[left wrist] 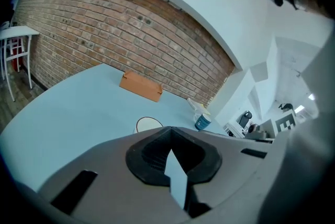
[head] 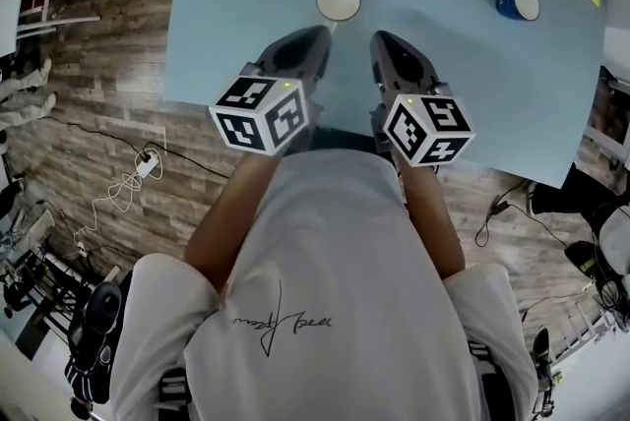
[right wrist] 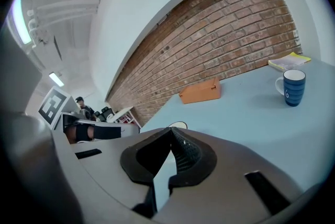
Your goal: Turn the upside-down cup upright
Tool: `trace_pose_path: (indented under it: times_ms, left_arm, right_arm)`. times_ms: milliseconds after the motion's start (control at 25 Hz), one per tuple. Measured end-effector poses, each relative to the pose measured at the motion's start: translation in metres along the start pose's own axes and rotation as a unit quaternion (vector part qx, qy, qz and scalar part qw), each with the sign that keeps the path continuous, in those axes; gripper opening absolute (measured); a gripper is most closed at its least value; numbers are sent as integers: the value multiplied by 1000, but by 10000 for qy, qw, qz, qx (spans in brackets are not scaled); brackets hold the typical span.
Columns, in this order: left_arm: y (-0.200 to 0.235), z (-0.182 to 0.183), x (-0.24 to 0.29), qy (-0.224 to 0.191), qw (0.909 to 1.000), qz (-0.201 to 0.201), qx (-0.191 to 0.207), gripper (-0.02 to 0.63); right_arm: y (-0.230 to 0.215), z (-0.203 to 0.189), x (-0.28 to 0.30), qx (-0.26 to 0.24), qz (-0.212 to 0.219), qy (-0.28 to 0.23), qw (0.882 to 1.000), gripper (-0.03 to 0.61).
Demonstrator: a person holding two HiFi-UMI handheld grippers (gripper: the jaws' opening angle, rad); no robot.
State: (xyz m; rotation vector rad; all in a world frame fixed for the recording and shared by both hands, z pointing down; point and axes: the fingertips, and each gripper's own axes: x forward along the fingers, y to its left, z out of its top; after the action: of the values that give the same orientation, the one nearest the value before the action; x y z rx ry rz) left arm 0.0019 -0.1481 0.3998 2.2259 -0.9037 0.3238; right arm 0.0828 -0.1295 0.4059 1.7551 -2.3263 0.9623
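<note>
The white cup [head: 338,1] stands on the light blue tabletop [head: 443,75], a short way in from the near edge and just ahead of both gripper tips. From above it shows a round pale face with a thin dark rim. The views do not resolve whether this face is the mouth or the base. A blue mug [head: 519,4] stands upright well to the right, and an orange-brown box [right wrist: 200,91] lies near the brick wall.

Hazards from this state:
- Closed jaws pushed forward would probably shove the cup across the smooth tabletop instead of seating around it.
- A grip on the rim alone is likely to slip during rotation, which could drop or roll the cup.
- If the cup's orientation is misread, it may be turned the wrong way.

Pose: the left hand-held gripper [head: 317,35] and the right hand-held gripper [head: 382,37] are held side by side over the near edge of the tabletop. Both point forward, flank the cup's line and are clear of it. Each has its jaw tips together with nothing between them. The forearms are drawn back close to the body.
</note>
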Motion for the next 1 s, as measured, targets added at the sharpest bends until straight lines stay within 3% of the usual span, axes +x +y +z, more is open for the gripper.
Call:
trace_pose_path:
  times_ms: [760, 1000]
  left_arm:
    - [-6, -14, -88, -341, 9982, -445, 194, 11]
    - [-10, -16, -112, -462, 9963, -705, 160, 11]
  right_arm:
    - [84, 7, -51, -711, 527, -147, 9960, 21]
    - [110, 8, -69, -635, 719, -116, 9953, 20]
